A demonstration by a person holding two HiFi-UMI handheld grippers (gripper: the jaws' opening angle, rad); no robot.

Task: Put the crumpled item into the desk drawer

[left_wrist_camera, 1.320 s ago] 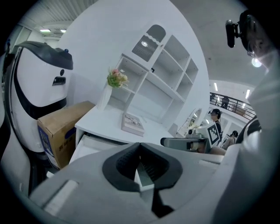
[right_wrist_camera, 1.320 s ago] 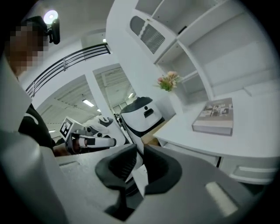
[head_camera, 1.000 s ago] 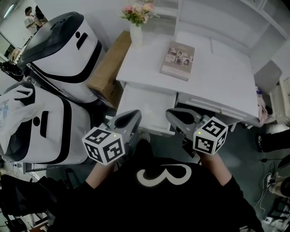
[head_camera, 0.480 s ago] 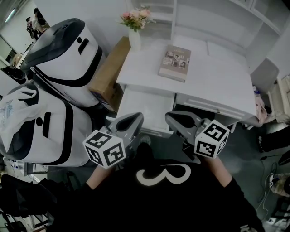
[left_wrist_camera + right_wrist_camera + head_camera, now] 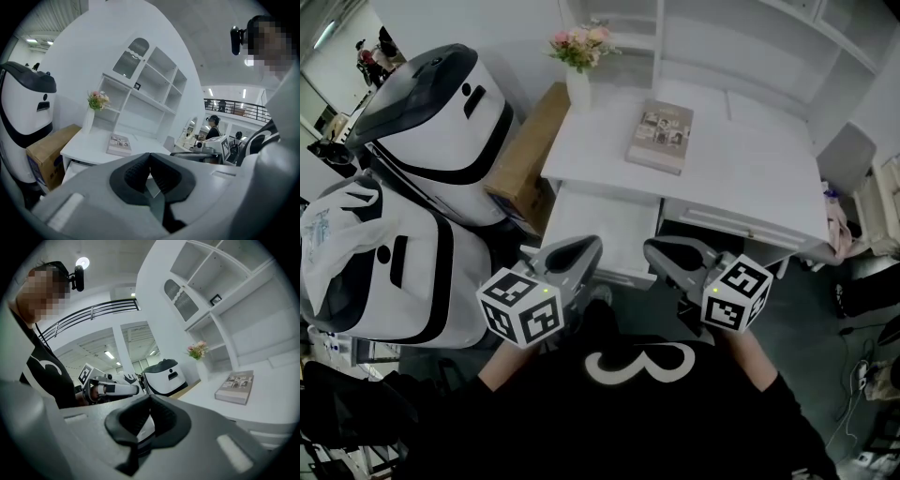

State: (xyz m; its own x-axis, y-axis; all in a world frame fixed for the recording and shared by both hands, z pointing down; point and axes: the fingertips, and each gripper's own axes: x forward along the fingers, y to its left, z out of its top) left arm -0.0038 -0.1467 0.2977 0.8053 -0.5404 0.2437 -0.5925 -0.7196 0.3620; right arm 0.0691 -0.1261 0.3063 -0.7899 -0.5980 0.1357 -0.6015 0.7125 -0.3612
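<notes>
A white desk point(image 5: 741, 169) has its left drawer point(image 5: 602, 223) pulled open, and the drawer's white inside shows nothing in it. No crumpled item shows in any view. My left gripper point(image 5: 589, 247) is held just in front of the drawer's front edge, its dark pads point(image 5: 136, 174) closed together with nothing between them. My right gripper point(image 5: 652, 247) is beside it on the right, below the desk's shut right drawer point(image 5: 741, 225). Its pads point(image 5: 136, 417) also meet with nothing between them. Each gripper shows in the other's view, the left gripper point(image 5: 110, 389) and the right gripper point(image 5: 220, 146).
A book point(image 5: 659, 138) and a vase of pink flowers point(image 5: 579, 58) are on the desktop, with white shelves point(image 5: 712, 37) behind. A cardboard box point(image 5: 525, 155) leans at the desk's left side. Two big white-and-black machines point(image 5: 431, 131) stand further left. A grey chair back point(image 5: 844, 159) is at the right.
The head view has drifted a little. Both grippers stay shut and in about the same place in front of the open drawer.
</notes>
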